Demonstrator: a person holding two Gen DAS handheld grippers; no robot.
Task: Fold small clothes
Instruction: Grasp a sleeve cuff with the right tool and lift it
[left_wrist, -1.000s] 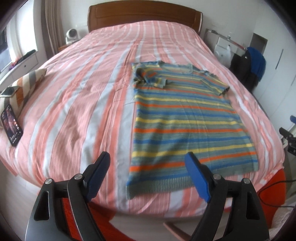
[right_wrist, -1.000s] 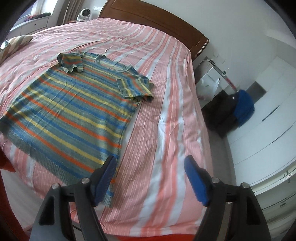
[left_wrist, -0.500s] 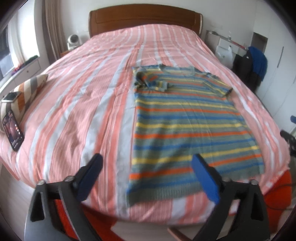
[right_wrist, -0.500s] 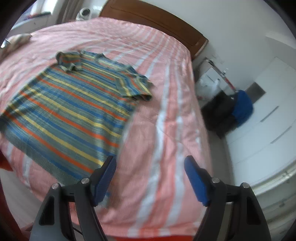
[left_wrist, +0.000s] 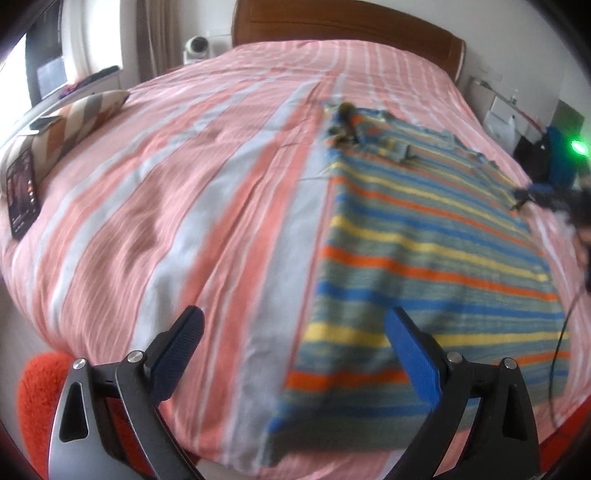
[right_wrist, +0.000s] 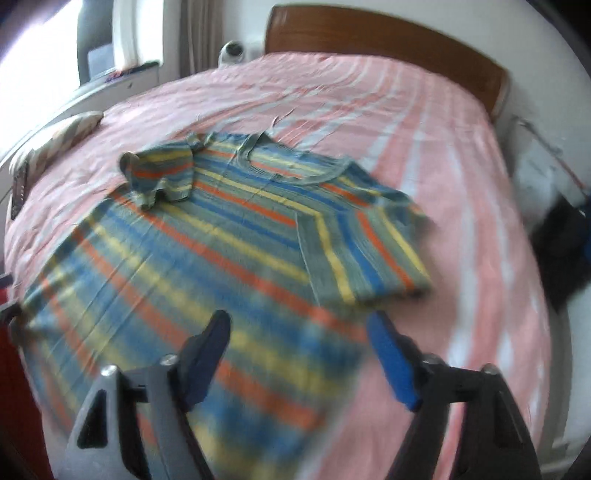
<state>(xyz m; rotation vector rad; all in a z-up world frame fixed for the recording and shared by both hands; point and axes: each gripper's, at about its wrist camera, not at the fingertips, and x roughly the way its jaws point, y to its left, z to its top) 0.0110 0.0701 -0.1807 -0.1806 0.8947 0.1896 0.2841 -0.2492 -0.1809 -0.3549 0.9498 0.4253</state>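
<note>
While both grippers hang over the near end of the bed (left_wrist: 184, 192), I've got nothing in hand: the left gripper (left_wrist: 293, 354) has its jaws spread wide and empty above the sheet just left of the shirt (left_wrist: 424, 258), and the right gripper (right_wrist: 299, 354) is just as wide and empty, over the shirt's right side below the sleeve. That striped shirt lies flat on the pink-striped bed, hem toward me, collar toward the headboard (right_wrist: 388, 40). I'd call this the approach to a lengthwise fold, both sleeves looking already turned in. Next I need each gripper down on a side edge or corner, pinching one layer of knit without bunching the sheet beneath, then carrying it across evenly. My left view gives me the phone (left_wrist: 22, 195) and pillow (left_wrist: 74, 118) at the far left edge, plus a dark shape at the shirt's right side that I take for the other gripper. My right view gives me the collar (right_wrist: 291, 170), the folded right sleeve (right_wrist: 369, 254) and the crumpled left sleeve (right_wrist: 159, 173) far more plainly, though its near half is badly blurred.
</note>
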